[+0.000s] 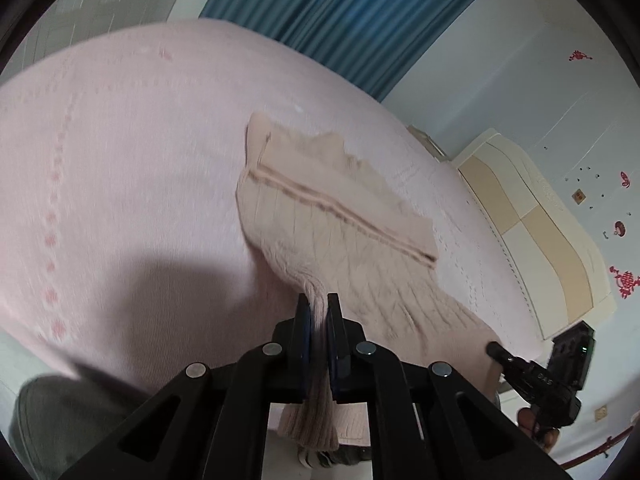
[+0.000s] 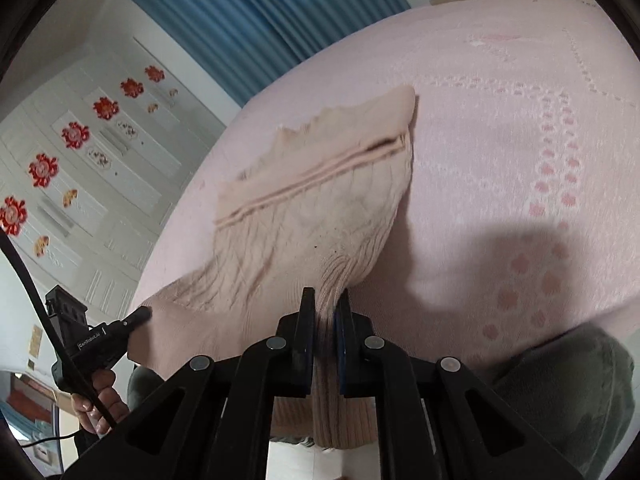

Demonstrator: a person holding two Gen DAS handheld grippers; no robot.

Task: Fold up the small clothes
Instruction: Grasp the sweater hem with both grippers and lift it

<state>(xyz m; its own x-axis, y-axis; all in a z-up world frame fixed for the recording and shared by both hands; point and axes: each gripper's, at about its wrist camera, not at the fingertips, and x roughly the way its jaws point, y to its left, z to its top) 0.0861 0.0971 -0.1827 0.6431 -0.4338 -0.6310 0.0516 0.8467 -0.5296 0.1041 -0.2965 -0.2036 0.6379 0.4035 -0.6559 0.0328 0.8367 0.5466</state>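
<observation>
- Sweater (image 1: pixel 320 220) pinched at its ribbed hem by both grippers, near edge lifted off the bed (image 1: pixel 120 160), far part flat on the pink cover.
- Left gripper (image 1: pixel 318 320) clamped narrow on one bunched hem corner; ribbed knit hanging down between the fingers.
- Right gripper (image 2: pixel 325 312) clamped the same way on the other hem corner.
- Seen from each wrist view, opposite gripper out at the side, holding its own corner; hem stretched between the two.
- Garment straight ahead of both grippers, long axis running away from them toward the curtain (image 1: pixel 340 12); sleeves look already folded in across the upper body, with a striped band crossing it.
- Neither hand clearly nearer; both level along the hem.
- Likely next: carry hem forward over the body toward the collar end, keeping both corners even.
- Risk: uneven travel skewing the fold, or folded sleeves sliding out.
</observation>
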